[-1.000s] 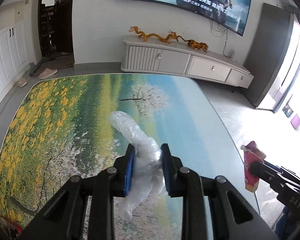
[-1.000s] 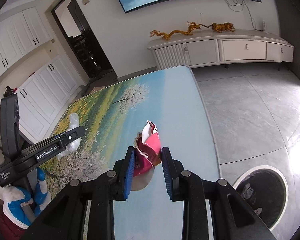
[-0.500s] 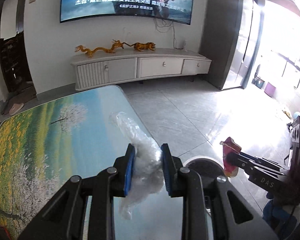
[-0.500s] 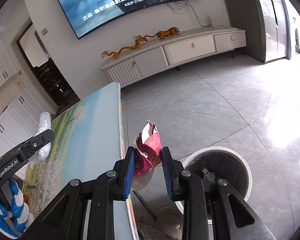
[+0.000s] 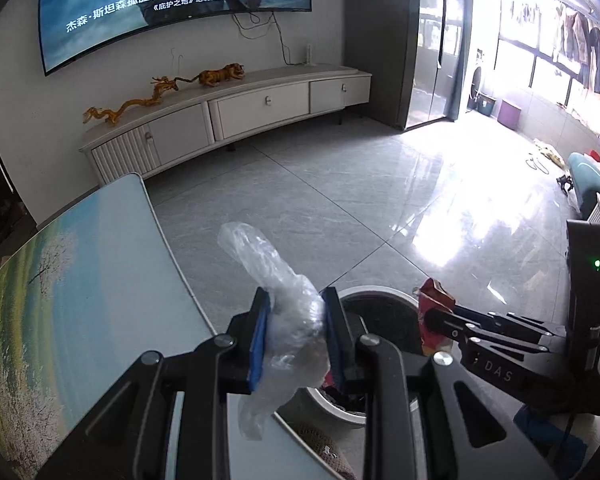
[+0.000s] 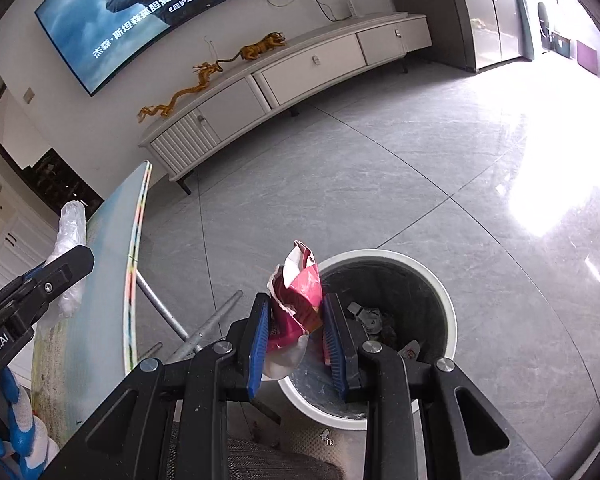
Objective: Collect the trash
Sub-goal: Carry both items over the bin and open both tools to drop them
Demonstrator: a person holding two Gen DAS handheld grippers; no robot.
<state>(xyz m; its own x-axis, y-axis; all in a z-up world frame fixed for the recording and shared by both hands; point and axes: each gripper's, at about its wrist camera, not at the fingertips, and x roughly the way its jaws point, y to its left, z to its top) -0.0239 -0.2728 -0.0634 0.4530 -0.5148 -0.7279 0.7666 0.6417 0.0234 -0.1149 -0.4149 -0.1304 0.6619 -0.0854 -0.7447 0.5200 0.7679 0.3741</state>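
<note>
My left gripper point(image 5: 296, 332) is shut on a crumpled clear plastic bag point(image 5: 284, 304) and holds it at the table's right edge, beside the round white trash bin point(image 5: 396, 296). My right gripper point(image 6: 296, 332) is shut on a crumpled red snack wrapper point(image 6: 298, 300) and holds it over the near left rim of the bin point(image 6: 440, 292), which has a dark liner and some trash inside. The right gripper with the wrapper point(image 5: 434, 304) also shows in the left wrist view, and the left gripper with the bag point(image 6: 70, 248) in the right wrist view.
The table with a landscape-print top point(image 5: 80, 280) is on the left, its metal legs point(image 6: 204, 328) by the bin. A white TV cabinet point(image 5: 228, 120) and wall TV point(image 5: 172, 4) stand at the back. Grey tiled floor point(image 6: 420, 184) spreads right.
Both grippers have swung right, off the tabletop toward the bin. The right gripper with the wrapper now hangs over the bin's rim. Both grips are unchanged.
</note>
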